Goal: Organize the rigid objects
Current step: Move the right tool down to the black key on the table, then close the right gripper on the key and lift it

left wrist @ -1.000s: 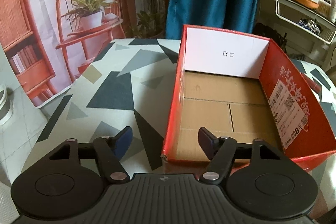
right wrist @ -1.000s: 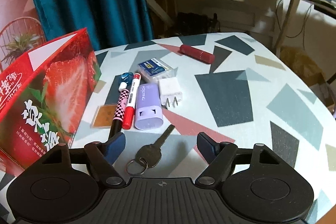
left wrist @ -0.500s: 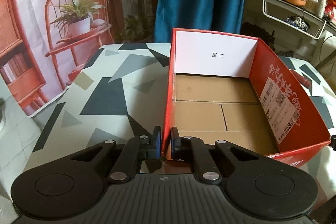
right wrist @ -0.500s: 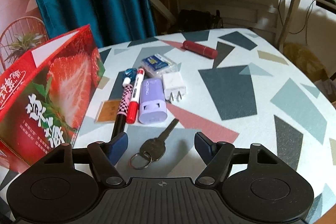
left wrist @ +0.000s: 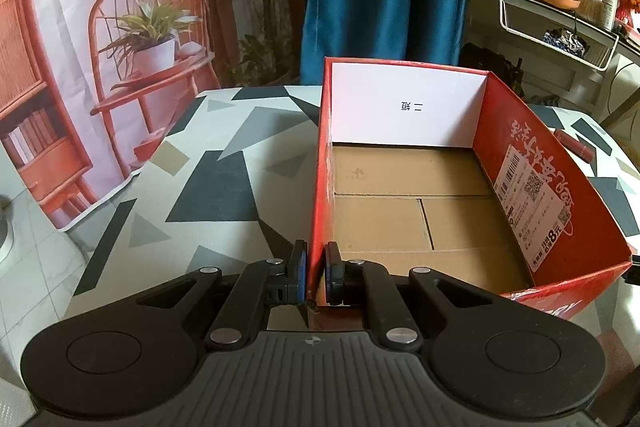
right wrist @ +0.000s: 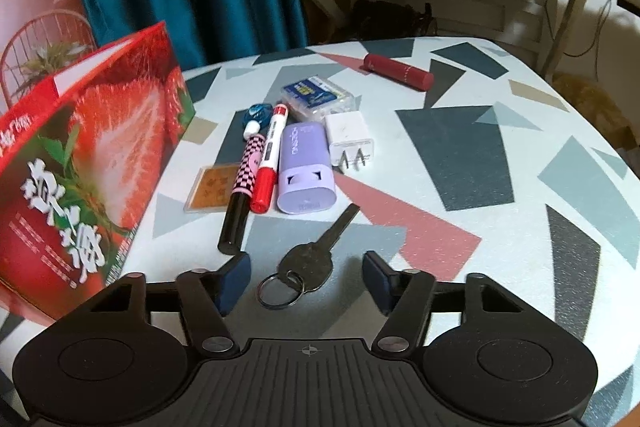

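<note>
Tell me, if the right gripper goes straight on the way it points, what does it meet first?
Most likely the key on its ring, lying on the table between the closing, still clear fingers of the right gripper. The purple case lies farther; depth is unclear.

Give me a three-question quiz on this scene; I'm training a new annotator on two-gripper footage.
1. True or false: the left gripper is shut on the box wall.
2. What lies between the right gripper's pads?
A. marker
B. key
C. charger
3. Fill in: the box interior is ____ of objects.

Key
1. True: its pads clamp the near left wall.
2. B: the key and its ring lie between the closing jaws, not yet pinched.
3. Empty: only bare cardboard shows.
</note>
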`<state>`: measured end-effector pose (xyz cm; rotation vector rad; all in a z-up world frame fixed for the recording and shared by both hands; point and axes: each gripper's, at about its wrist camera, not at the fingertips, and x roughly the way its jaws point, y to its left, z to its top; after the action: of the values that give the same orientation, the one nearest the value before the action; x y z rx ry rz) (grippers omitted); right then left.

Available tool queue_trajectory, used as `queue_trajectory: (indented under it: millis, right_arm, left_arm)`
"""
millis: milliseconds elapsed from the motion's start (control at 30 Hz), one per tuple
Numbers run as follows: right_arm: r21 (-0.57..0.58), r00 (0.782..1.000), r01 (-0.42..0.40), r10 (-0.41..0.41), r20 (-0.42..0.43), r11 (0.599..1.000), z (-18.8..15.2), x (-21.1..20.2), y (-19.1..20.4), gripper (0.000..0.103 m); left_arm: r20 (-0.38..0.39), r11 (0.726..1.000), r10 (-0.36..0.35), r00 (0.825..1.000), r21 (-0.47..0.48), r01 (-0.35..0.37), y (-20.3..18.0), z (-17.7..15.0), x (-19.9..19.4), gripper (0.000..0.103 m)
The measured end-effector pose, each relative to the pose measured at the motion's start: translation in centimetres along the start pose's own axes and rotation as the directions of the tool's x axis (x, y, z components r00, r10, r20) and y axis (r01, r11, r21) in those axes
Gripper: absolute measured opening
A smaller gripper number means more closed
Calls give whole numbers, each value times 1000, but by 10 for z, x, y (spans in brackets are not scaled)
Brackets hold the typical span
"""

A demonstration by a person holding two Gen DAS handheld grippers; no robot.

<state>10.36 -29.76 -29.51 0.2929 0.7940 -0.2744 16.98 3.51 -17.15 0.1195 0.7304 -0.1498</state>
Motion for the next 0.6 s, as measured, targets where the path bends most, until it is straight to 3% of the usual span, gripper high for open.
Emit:
queue_trajectory:
  millis: [133, 267, 600]
  right_arm:
    - [-15, 999, 32, -32, -4, 999, -1, 8, 5, 47]
    - [-64, 998, 61, -61, 13, 996, -1, 11, 10, 29]
    - [-79, 998, 51, -50, 25, 996, 0, 13, 9, 29]
  left_arm:
    - [3, 1000, -6, 1000, -2, 6, 0, -2, -1, 10]
    - [1, 1000, -7, 1000, 1, 7, 2, -1, 1, 10]
    - [6, 1000, 6, 1000, -11, -6, 3, 1, 4, 10]
